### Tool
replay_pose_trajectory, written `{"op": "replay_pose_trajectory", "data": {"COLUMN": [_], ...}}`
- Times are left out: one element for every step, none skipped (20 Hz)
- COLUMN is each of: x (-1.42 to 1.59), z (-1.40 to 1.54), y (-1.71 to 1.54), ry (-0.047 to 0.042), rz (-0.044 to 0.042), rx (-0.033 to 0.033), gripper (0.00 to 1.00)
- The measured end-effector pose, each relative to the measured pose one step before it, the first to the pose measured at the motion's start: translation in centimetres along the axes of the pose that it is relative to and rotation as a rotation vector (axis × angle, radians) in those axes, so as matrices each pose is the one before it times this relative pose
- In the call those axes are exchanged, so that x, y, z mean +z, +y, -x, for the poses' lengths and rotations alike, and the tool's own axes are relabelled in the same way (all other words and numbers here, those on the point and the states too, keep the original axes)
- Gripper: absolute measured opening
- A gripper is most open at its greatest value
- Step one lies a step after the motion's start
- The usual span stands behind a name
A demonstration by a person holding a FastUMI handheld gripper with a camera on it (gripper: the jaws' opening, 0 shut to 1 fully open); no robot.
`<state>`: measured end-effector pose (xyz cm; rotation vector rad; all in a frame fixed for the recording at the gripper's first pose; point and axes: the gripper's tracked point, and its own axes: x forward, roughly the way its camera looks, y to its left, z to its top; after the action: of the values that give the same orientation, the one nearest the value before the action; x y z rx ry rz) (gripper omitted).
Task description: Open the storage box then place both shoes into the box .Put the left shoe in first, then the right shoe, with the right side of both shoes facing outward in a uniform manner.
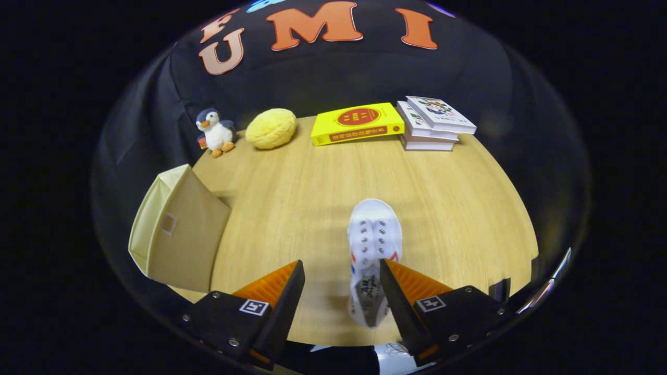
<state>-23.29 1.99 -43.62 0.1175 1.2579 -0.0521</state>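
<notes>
Off to the left stands the cream storage box [177, 234], well apart from the fingers; whether its lid is open cannot be told from this angle. Behind it, along the far side of the wooden table [292, 198], sit a toy penguin [214, 132], a yellow plush ball [271, 128], a yellow book [358, 123] and a stack of books [432, 125], all well clear of the working area. The gripper [341, 276] hangs with its fingers spread wide, gripping nothing. A white shoe [373, 245] lies toe pointing away, its heel against the right finger's inner edge, so the gripper probably sits low and slightly left of the shoe, ready to straddle its heel.
</notes>
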Motion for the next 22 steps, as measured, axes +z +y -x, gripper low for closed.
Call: {"op": "replay_pose_trajectory", "data": {"x": [-0.945,-0.637,-0.687,-0.594,-0.416,-0.263,-0.108,-0.149,-0.273,-0.157,-0.123,0.29,0.096,-0.024,0.236,0.144,0.042,-0.183,-0.097,-0.255,0.124,0.068], "z": [-0.169,-0.338,-0.245,-0.36,-0.476,-0.478,-0.593,-0.695,-0.727,-0.65,-0.133,-0.363,-0.478,-0.137,-0.011,0.17,0.172,0.11,0.042,0.136,0.071,-0.087], "y": [-1.132,-0.962,-0.582,-0.418,-0.264,-0.274,-0.283,-0.33,-0.403,0.018,0.622,0.228,0.02,0.156,0.114,-0.108,0.155,-0.122,-0.053,0.104,-0.144,-0.079], "ry": [0.01185,0.00655,0.00717,0.00625,0.00188,0.00017,-0.00452,0.00193,0.00009,0.00086,-0.0047,-0.02858,-0.01815,-0.01394,-0.01572,-0.00635,0.00468,0.01558,0.01663,0.02264,-0.00018,0.00315], "rz": [0.00518,0.0053,0.00667,0.00282,0.0002,0.0,0.00157,0.0146,0.02436,0.01725,0.00671,0.00841,0.02947,0.04157,0.04762,0.02857,0.00153,-0.00517,-0.01167,-0.01178,-0.01572,-0.00629], "rx": [-0.02464,-0.0214,-0.01026,-0.00774,-0.00489,-0.00546,-0.00788,-0.01202,-0.01879,0.00223,0.02019,0.00563,-0.00313,0.00428,-0.00195,-0.00384,0.01093,0.00736,0.00937,0.0194,0.00597,0.0097], "gripper": [0.85,0.84,0.81,0.8,0.77,0.75,0.72,0.69,0.62,0.56,0.47,0.45,0.39,0.36,0.34,0.34,0.34,0.34,0.33,0.33,0.35,0.36]}}
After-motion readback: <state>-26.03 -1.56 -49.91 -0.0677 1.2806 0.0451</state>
